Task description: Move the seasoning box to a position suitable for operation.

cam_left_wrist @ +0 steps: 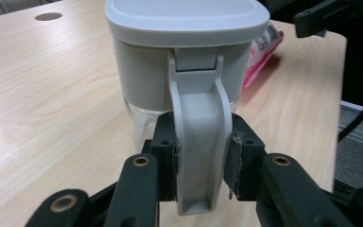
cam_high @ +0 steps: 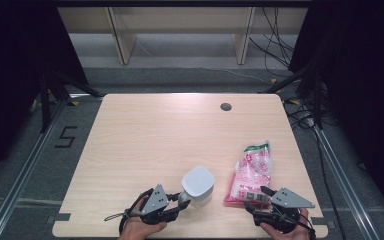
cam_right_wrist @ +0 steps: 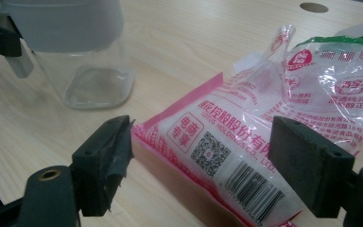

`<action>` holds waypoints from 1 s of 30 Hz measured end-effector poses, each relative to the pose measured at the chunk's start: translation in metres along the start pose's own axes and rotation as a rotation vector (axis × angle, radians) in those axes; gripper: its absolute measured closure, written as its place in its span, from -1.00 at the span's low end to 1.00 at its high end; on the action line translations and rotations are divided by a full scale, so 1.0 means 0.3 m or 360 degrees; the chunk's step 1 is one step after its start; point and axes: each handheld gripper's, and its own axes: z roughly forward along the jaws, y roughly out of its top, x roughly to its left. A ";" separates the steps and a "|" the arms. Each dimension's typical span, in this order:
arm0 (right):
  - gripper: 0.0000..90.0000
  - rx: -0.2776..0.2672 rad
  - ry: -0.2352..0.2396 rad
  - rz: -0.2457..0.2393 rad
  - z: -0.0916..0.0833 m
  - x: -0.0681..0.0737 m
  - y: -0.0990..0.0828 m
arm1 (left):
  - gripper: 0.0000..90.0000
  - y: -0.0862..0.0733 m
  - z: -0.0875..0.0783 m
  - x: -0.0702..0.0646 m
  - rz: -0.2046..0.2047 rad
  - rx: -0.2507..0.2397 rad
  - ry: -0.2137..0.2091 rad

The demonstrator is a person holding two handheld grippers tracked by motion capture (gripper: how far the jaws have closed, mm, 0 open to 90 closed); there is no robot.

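Handle of lidded jug is clamped by left gripper; pink bag lies between right gripper's spread jaws, not yet grasped.

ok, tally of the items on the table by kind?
Lidded container with handle: 1
Pink-and-clear sealed bag: 1
Total: 2

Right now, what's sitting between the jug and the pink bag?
Nothing: in the high view, bare table separates the jug from the pink bag.
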 end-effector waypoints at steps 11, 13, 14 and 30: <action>-0.48 0.0011 -0.0010 -0.0026 0.001 0.001 0.000 | 0.52 0.020 0.023 0.048 -0.0014 0.0016 0.0088; -0.48 0.0020 -0.0012 0.0004 -0.001 0.006 -0.001 | 0.52 0.027 0.029 0.061 -0.0013 0.0024 0.0100; -0.48 0.0013 0.0002 -0.0003 0.001 0.005 -0.001 | 0.52 0.028 0.032 0.066 -0.0012 0.0022 0.0105; -0.48 0.0011 -0.0001 -0.0014 0.003 0.006 -0.001 | 0.51 0.049 0.047 0.179 0.0033 0.0045 0.0114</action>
